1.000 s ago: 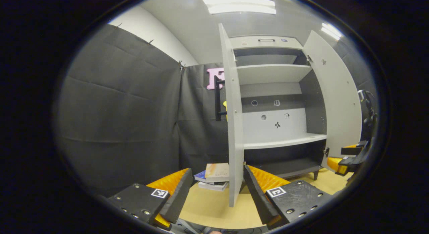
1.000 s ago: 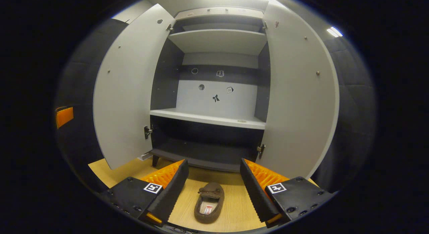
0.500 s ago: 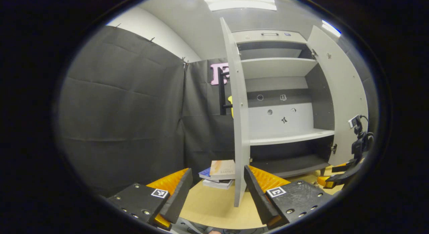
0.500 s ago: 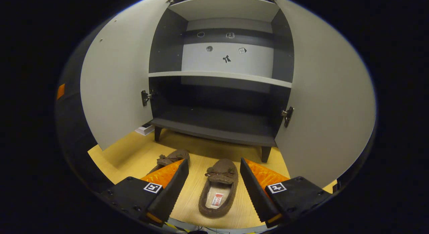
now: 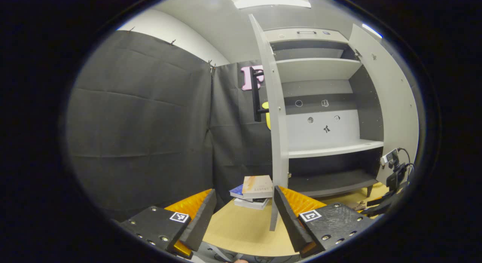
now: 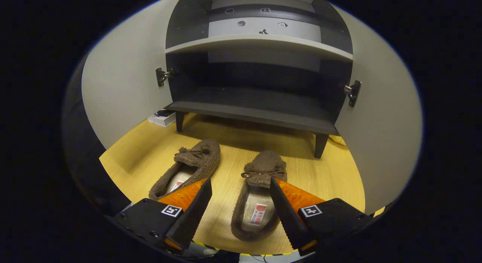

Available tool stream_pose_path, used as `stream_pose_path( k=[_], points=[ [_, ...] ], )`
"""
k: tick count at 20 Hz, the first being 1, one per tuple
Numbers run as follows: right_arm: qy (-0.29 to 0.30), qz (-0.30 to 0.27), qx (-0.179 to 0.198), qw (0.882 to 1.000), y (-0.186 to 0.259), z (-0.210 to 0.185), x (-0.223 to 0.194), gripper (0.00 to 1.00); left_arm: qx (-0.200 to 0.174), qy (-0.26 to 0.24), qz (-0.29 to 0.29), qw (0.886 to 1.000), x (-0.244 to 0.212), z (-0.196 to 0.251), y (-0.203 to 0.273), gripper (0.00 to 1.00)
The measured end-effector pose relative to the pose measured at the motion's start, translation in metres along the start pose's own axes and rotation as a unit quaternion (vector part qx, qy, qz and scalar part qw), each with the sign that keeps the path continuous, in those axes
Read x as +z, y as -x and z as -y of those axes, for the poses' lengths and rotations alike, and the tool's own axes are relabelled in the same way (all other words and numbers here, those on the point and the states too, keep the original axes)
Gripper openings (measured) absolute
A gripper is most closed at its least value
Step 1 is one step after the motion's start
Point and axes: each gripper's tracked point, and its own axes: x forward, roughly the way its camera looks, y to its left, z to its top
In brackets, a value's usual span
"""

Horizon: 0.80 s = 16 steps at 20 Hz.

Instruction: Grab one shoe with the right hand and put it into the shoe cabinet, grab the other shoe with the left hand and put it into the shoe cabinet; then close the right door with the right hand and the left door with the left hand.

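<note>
Two brown fuzzy slippers lie side by side on the wooden floor in front of the grey shoe cabinet (image 6: 260,116), toes toward it. My right gripper (image 6: 240,182) hangs open just above them. The right slipper (image 6: 260,195) lies mostly between its fingers, and the left slipper (image 6: 190,165) sits beside the left finger. Both cabinet doors stand wide open: the left door (image 6: 120,89) and the right door (image 6: 380,123). My left gripper (image 5: 244,191) is open and holds nothing, off to the left of the cabinet (image 5: 324,150), facing the left door's edge (image 5: 279,123). The right gripper (image 5: 391,180) shows far right there.
A stack of books (image 5: 256,189) lies on the floor left of the cabinet, behind the left door. A white box (image 6: 162,118) sits by the cabinet's front left leg. The cabinet's short legs (image 6: 320,144) stand on the floor. Black cloth (image 5: 143,120) walls the left side.
My right gripper has tipped down and dropped toward the floor, so both slippers now show, the right one between its fingers. The left gripper has drifted slightly, leaving the cabinet farther right in its view.
</note>
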Motion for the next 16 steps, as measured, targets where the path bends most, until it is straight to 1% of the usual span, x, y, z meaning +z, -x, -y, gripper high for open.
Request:
stream_pose_path(
  k=[4, 5, 6, 7, 8, 9, 10, 11, 12, 14, 16],
  points=[
    [-0.005, -0.042, 0.005, 0.999, -0.017, -0.003, -0.021, 0.94, 0.005, -0.002, -0.003, 1.0, -0.002, -0.004, 0.001, 0.97],
    [-0.005, -0.051, 0.006, 0.999, -0.023, -0.004, -0.026, 0.75, 0.006, -0.003, -0.003, 1.0, -0.001, -0.005, 0.003, 0.97],
    [-0.006, -0.059, 0.007, 0.998, -0.028, -0.006, -0.03, 0.73, 0.007, -0.004, -0.003, 1.0, -0.001, -0.007, 0.003, 0.97],
    [-0.004, -0.068, 0.008, 0.998, -0.032, -0.007, -0.034, 0.69, 0.007, -0.005, -0.002, 1.0, 0.0, -0.007, 0.004, 0.97],
    [0.002, -0.08, 0.003, 0.997, -0.037, -0.007, -0.039, 0.69, 0.006, -0.006, -0.001, 1.0, 0.0, -0.007, 0.006, 0.96],
    [0.01, -0.082, -0.017, 0.996, -0.037, 0.002, -0.041, 0.65, 0.006, -0.007, -0.001, 1.0, 0.0, -0.007, 0.006, 0.96],
    [0.01, -0.081, -0.027, 0.996, -0.041, 0.007, -0.042, 0.4, 0.005, -0.008, 0.0, 1.0, 0.001, -0.006, 0.006, 0.96],
    [0.003, -0.084, -0.024, 0.996, -0.043, 0.005, -0.042, 0.15, 0.005, -0.008, 0.002, 1.0, 0.002, -0.006, 0.007, 0.96],
    [0.001, -0.084, -0.019, 0.996, -0.038, 0.005, -0.041, 0.18, 0.004, -0.008, 0.003, 1.0, 0.003, -0.005, 0.008, 0.96],
    [-0.023, -0.085, -0.01, 0.996, -0.037, 0.005, -0.041, 0.05, 0.001, -0.008, 0.004, 1.0, 0.004, -0.003, 0.01, 0.96],
    [-0.034, -0.069, -0.01, 0.997, -0.032, 0.011, -0.033, 0.05, -0.001, -0.007, 0.006, 1.0, 0.005, 0.0, 0.013, 0.96]
  ],
)
